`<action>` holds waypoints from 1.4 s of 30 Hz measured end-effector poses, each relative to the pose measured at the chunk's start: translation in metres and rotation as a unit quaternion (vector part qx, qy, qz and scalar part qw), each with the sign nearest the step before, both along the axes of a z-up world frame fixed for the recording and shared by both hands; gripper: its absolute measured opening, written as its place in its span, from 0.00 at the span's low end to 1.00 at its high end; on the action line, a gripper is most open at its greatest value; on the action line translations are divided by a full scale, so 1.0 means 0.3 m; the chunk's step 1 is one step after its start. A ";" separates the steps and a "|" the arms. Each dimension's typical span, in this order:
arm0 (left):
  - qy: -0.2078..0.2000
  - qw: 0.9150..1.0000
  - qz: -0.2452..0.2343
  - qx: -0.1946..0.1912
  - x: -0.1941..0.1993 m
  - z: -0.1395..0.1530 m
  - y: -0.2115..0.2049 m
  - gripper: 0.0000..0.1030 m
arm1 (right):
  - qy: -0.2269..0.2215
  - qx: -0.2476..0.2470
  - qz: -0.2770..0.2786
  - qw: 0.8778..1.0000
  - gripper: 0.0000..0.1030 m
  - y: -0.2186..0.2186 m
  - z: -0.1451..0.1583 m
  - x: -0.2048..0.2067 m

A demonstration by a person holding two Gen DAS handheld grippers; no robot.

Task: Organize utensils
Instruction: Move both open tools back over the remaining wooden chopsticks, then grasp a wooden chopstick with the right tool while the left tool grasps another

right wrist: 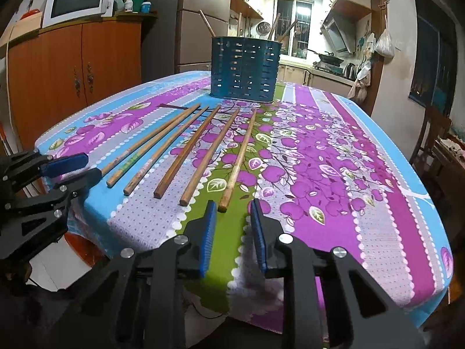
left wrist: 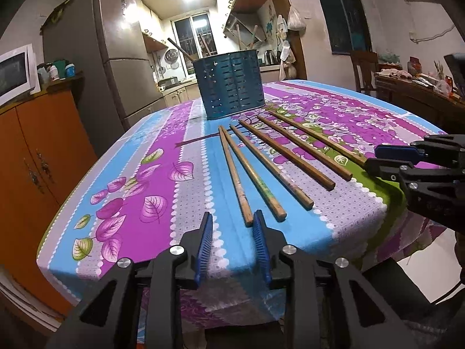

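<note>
Several wooden chopsticks (left wrist: 263, 171) lie side by side on the flowered tablecloth, fanned toward a dark teal perforated utensil holder (left wrist: 231, 84) that has a few sticks standing in it. They also show in the right wrist view (right wrist: 186, 151), as does the holder (right wrist: 245, 68). My left gripper (left wrist: 232, 241) is open and empty at the near table edge, by the ends of the leftmost chopsticks. My right gripper (right wrist: 232, 226) is open and empty, its left pad beside the end of the rightmost chopstick (right wrist: 237, 163).
The table (right wrist: 363, 174) drops off at its near edge. An orange cabinet (left wrist: 37, 160) with a microwave (right wrist: 77, 0) stands to the left, a fridge (left wrist: 116, 58) behind it. A wooden chair (right wrist: 433, 133) and a cluttered sideboard (left wrist: 415, 87) stand to the right.
</note>
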State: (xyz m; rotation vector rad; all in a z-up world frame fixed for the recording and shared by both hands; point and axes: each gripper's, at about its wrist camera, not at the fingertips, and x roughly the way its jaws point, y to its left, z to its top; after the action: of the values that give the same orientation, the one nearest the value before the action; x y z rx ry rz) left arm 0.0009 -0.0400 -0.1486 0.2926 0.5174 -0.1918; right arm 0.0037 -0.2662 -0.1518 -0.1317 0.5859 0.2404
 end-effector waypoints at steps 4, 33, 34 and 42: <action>-0.008 1.000 0.002 -0.002 0.006 -0.006 -0.004 0.27 | -0.002 0.009 -0.004 1.000 0.22 -0.001 -0.001 0.019; -0.037 0.999 -0.019 -0.016 0.025 -0.035 -0.009 0.10 | -0.023 0.042 -0.049 0.998 0.12 0.029 -0.023 0.033; -0.036 0.999 -0.019 -0.018 0.027 -0.035 -0.007 0.10 | -0.024 0.042 -0.051 0.998 0.09 0.030 -0.024 0.029; -0.030 0.998 -0.026 -0.039 0.037 -0.031 0.009 0.08 | -0.021 0.061 -0.061 0.996 0.05 0.021 -0.024 0.019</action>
State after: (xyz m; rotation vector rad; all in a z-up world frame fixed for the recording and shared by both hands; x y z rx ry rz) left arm 0.0120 -0.0373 -0.1579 0.2354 0.4413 -0.2520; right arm 0.0093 -0.2599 -0.1590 0.0172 0.5329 0.1546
